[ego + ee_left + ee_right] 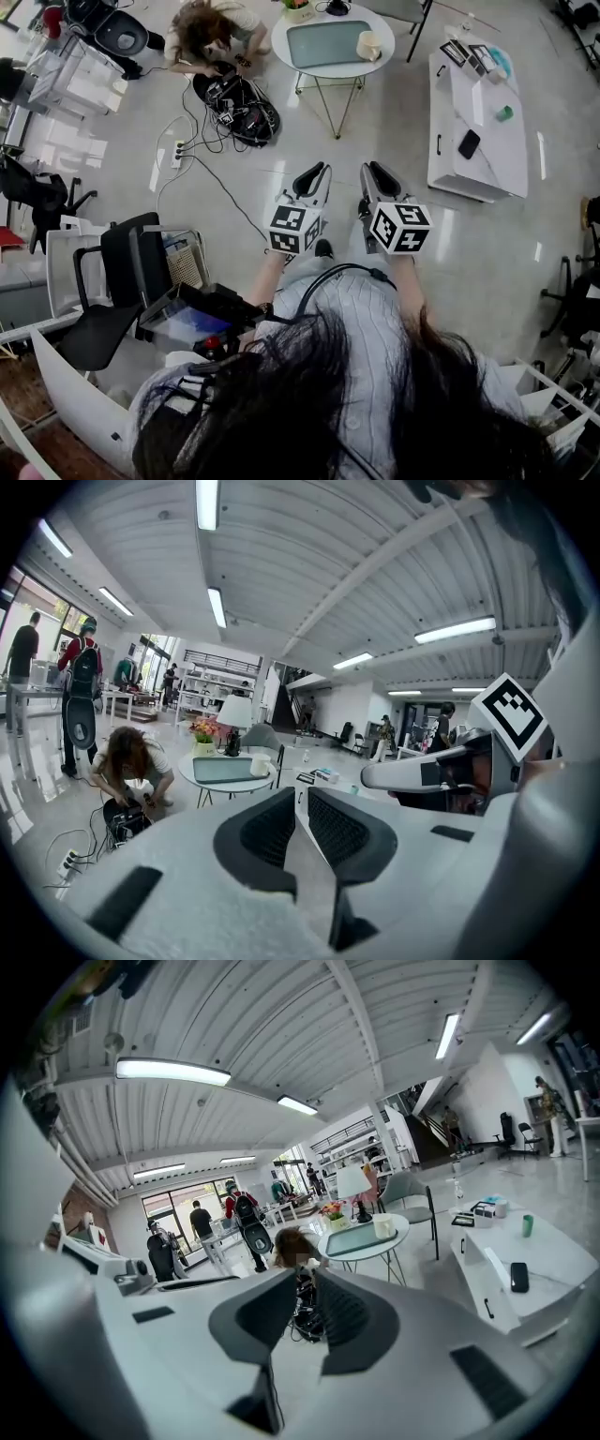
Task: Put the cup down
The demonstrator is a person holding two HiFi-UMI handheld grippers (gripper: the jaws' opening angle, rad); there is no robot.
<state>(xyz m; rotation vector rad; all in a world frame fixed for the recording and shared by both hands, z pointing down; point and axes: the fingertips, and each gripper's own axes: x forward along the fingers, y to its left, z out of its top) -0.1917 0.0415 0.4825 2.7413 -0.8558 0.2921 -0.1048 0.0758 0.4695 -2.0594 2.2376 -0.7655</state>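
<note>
A cream cup [368, 45] stands on the round white table [283, 49] far ahead, beside a pale green tray [328, 42]. The left gripper view shows this cup [261, 766] small in the distance, and the right gripper view shows the same cup [382, 1226] on the table's right side. My left gripper [319, 171] and right gripper [373, 171] are held side by side at chest height above the floor, pointing toward that table. Both are shut with nothing between the jaws. In their own views the left gripper [300, 794] and right gripper [302, 1277] show only a thin slit.
A person [211, 33] crouches over a black bag [239, 108] left of the round table, with cables [192, 155] trailing on the floor. A low white table [487, 141] at right carries a phone [469, 143] and a green cup [504, 112]. A black chair [117, 281] stands at my left.
</note>
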